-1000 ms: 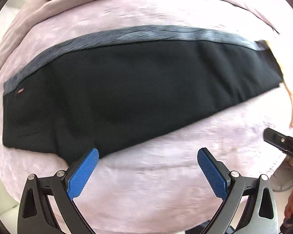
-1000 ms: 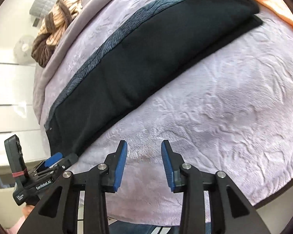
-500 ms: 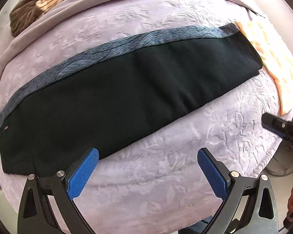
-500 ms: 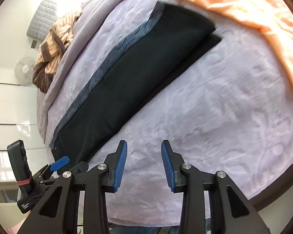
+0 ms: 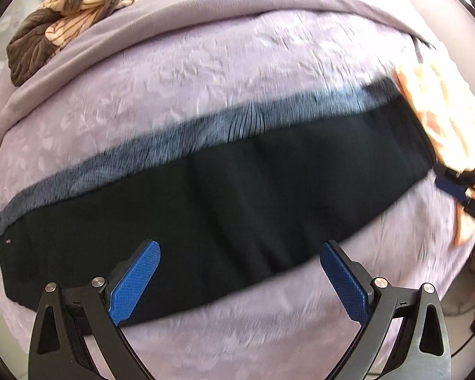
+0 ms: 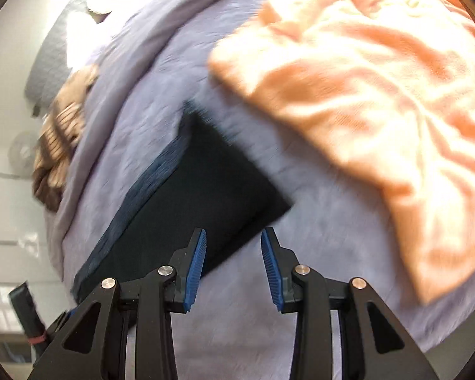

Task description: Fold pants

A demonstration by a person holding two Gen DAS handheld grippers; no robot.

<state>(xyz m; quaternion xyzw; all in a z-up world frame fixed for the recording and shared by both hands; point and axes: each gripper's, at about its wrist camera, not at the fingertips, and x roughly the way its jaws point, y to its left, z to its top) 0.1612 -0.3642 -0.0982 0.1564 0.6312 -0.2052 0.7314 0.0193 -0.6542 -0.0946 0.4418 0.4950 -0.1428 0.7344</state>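
Note:
Black pants (image 5: 221, 209) with a grey-blue side stripe (image 5: 180, 155) lie folded lengthwise as a long band across the lilac bed (image 5: 205, 72). My left gripper (image 5: 239, 280) is wide open and empty, over the pants' near edge about mid-length. My right gripper (image 6: 233, 266) is partly open and empty, just above the near edge of the pants (image 6: 212, 196) close to the leg end. It also shows in the left wrist view (image 5: 459, 186) at the pants' right end.
An orange towel (image 6: 364, 95) lies on the bed just beyond the pants' leg end, also in the left wrist view (image 5: 446, 117). A brown and cream striped garment (image 5: 66, 19) is bunched at the bed's far left. A white wall and furniture stand beyond the bed.
Both grippers have moved forward over the bed. The left now overlaps the pants' near edge. The right has swung toward the leg end, and the orange towel fills more of its view.

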